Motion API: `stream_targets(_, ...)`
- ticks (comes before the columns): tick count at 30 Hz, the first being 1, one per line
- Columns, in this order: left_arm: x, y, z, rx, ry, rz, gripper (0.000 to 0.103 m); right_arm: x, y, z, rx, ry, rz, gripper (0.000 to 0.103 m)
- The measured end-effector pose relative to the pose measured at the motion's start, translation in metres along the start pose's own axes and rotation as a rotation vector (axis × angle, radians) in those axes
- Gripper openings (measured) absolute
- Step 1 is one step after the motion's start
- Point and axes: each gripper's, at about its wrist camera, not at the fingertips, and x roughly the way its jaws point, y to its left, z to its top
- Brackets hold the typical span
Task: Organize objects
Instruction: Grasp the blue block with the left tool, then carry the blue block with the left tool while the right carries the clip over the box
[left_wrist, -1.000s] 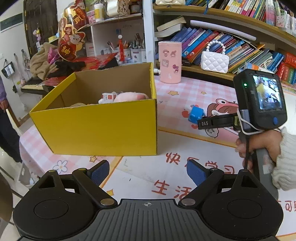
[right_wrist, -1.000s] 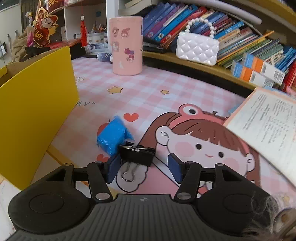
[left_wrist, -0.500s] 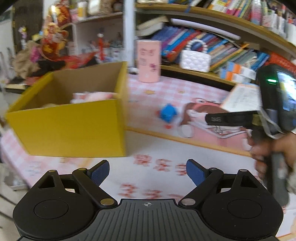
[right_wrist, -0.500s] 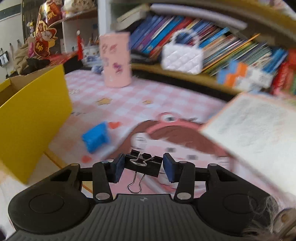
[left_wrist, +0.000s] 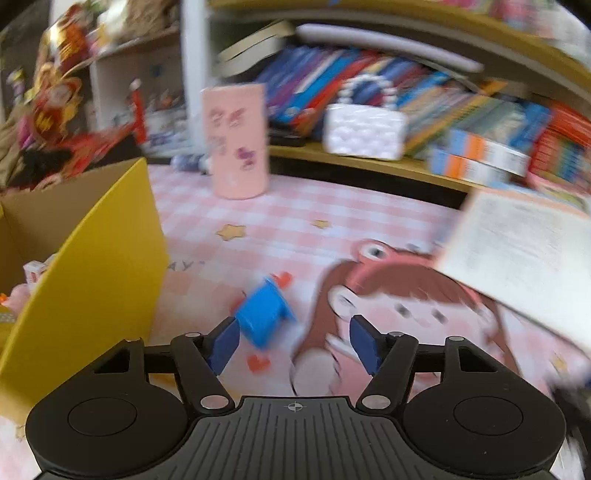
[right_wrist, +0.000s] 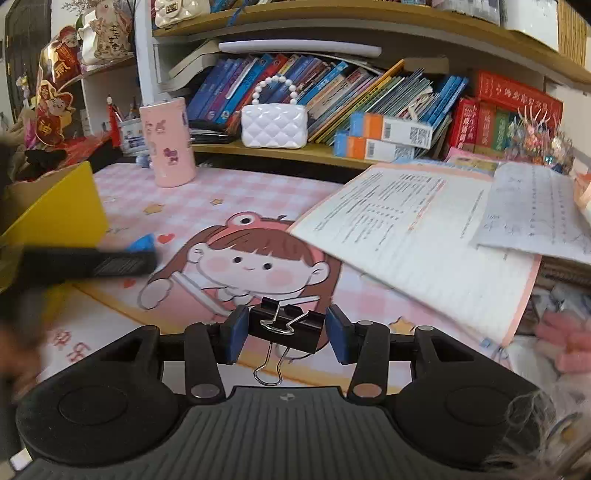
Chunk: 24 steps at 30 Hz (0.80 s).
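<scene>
Binder clip (right_wrist: 283, 328) crosswise in clamped right jaws, handles toward camera, left jaws closing around blue block (left_wrist: 263, 316)

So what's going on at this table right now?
A person is tidying a desk with two handheld tools. The right tool is clamped on a black binder clip, lifted off the mat. The left tool is closing around a small blue block lying on the mat beside the yellow box.

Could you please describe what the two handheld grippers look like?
Both the left gripper and the right gripper share one design: a black plastic body with a ribbed centre plate bearing a small crosshair mark, round side discs, silver pivot pins, and black fingers tipped with blue pads.
</scene>
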Motion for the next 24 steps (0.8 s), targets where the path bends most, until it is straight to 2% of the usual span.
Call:
stream_targets(3,0.024,-0.002,0.004,0.015,0.003,0.049,0.064,-0.005,0.009,-0.001,-0.002,0.011,0.037,0.043)
stream_targets(5,0.039,-0.002,0.006,0.027,0.026,0.065,0.058,-0.007,0.014,0.000,-0.013,0.018,0.055,0.043)
stream_targets(7,0.052,0.000,0.007,0.026,0.050,0.070,0.045,-0.009,0.020,-0.001,-0.028,0.017,0.069,0.043)
stream_targets(11,0.052,0.007,0.007,-0.008,0.068,0.048,0.038,-0.011,0.028,-0.004,-0.030,0.022,0.062,0.043)
stream_targets(15,0.016,0.012,0.001,-0.020,0.032,-0.050,0.037,-0.015,0.035,-0.004,-0.023,0.021,0.052,0.043)
stream_targets(19,-0.044,0.026,-0.011,-0.015,-0.032,-0.158,0.036,-0.022,0.047,-0.007,-0.032,0.019,0.043,0.043)
stream_targets(24,-0.115,0.077,-0.040,-0.086,-0.079,-0.209,0.036,-0.033,0.081,-0.015,-0.042,0.037,0.061,0.043)
